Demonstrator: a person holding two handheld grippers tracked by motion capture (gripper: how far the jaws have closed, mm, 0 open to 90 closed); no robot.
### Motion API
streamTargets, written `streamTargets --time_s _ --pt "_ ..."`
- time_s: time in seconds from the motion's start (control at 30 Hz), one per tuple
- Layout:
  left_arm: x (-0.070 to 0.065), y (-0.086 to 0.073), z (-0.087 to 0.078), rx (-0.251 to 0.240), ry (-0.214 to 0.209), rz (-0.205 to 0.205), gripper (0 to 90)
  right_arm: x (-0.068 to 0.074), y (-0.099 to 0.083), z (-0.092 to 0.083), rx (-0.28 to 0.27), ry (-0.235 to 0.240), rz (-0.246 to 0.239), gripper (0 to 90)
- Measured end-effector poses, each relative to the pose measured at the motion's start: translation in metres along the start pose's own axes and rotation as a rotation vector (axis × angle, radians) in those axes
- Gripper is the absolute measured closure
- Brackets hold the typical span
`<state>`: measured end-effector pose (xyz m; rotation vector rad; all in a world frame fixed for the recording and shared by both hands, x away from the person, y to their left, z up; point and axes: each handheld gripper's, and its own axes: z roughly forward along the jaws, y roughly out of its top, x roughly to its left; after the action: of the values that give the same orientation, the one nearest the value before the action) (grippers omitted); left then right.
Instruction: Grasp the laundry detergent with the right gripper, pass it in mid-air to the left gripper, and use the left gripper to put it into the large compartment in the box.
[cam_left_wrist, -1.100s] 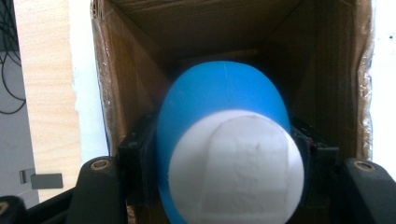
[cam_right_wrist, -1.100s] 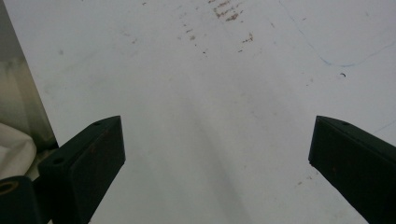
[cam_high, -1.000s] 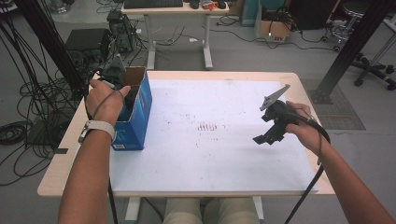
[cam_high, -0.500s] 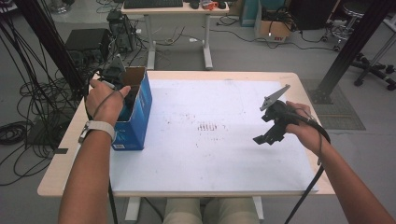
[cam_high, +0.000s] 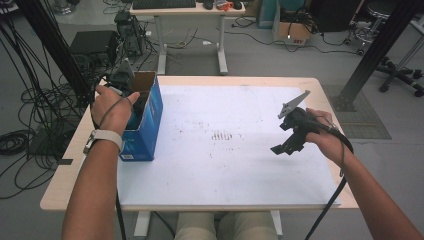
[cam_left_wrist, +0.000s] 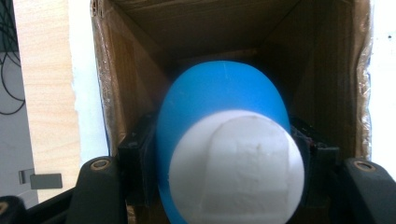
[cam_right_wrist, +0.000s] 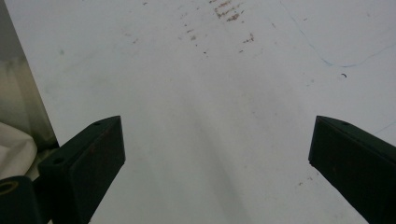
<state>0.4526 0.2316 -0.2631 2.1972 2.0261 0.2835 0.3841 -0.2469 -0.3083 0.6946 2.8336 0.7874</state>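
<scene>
Blue-and-white bottle (cam_left_wrist: 224, 149) is clamped tight in the left gripper (cam_left_wrist: 224, 163) inside the cardboard box (cam_high: 150, 107) at far left. Lift straight up, clear of the walls. Right gripper (cam_right_wrist: 217, 158) hangs wide open, holding nothing.

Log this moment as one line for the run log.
left tool: shut on blue-and-white object, inside cardboard box | right tool: open, nothing between jaws, above white table sheet

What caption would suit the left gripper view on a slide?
Left gripper shut on a blue and white object, held inside an open cardboard box.
</scene>
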Motion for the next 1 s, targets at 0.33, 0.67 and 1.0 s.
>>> streamTargets --time_s 0.33,0.67,1.0 --pt "-0.0002 -0.0003 0.0002 -0.006 -0.002 -0.004 37.2 0.0007 -0.0002 0.0009 -0.002 0.001 0.006 3.5" --pt "0.0010 -0.0015 0.0001 -0.020 -0.010 -0.011 37.0 0.0004 -0.0003 0.0014 -0.005 0.006 -0.002 3.5" --pt "0.0007 -0.0024 0.0016 -0.030 -0.016 -0.015 31.4 0.0016 0.0006 0.0010 0.000 0.008 -0.001 3.5"
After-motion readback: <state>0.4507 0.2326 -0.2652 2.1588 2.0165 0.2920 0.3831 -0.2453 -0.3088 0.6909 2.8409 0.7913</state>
